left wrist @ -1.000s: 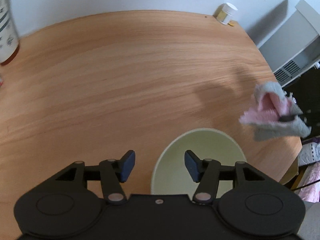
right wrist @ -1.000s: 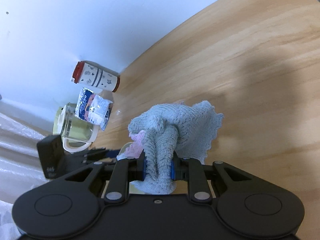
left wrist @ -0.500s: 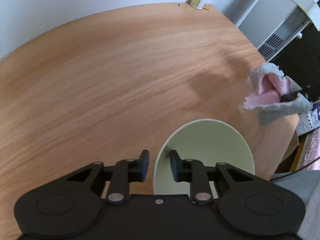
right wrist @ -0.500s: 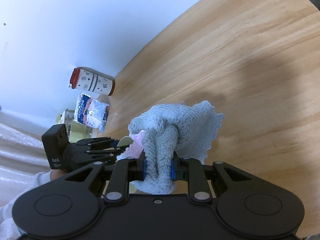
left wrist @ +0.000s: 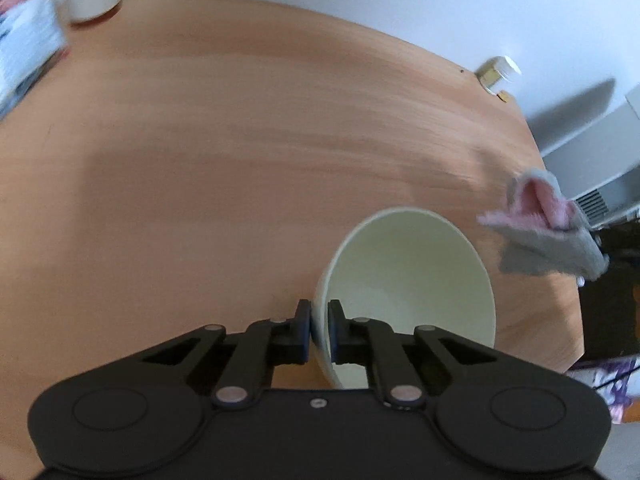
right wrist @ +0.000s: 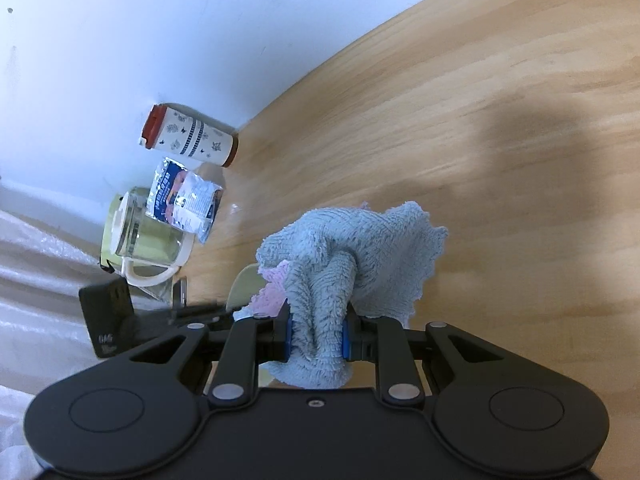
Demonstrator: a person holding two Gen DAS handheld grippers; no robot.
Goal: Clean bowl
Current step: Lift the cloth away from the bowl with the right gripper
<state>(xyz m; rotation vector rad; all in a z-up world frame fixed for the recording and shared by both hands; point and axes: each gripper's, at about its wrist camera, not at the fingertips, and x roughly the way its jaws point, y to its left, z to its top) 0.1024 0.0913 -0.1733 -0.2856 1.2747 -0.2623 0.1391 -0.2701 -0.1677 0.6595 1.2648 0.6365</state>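
A pale green bowl [left wrist: 412,280] is tilted on its side above the wooden table [left wrist: 240,160]. My left gripper [left wrist: 319,330] is shut on the bowl's near rim, one finger inside and one outside. My right gripper [right wrist: 316,338] is shut on a grey-blue and pink cloth [right wrist: 352,248], held above the table. The cloth also shows in the left wrist view [left wrist: 548,232], to the right of the bowl and apart from it. A sliver of the bowl [right wrist: 244,292] shows left of the cloth in the right wrist view.
A patterned tumbler with a red lid [right wrist: 188,136], a foil packet [right wrist: 184,200] and a glass jug [right wrist: 140,236] stand at the table's far left by the wall. A small jar [left wrist: 498,72] sits at the far right edge. A white heater [left wrist: 600,160] stands beyond the table.
My left gripper closed on the bowl's rim and lifted and tilted the bowl. The right gripper has kept hold of the cloth and shifted only slightly.
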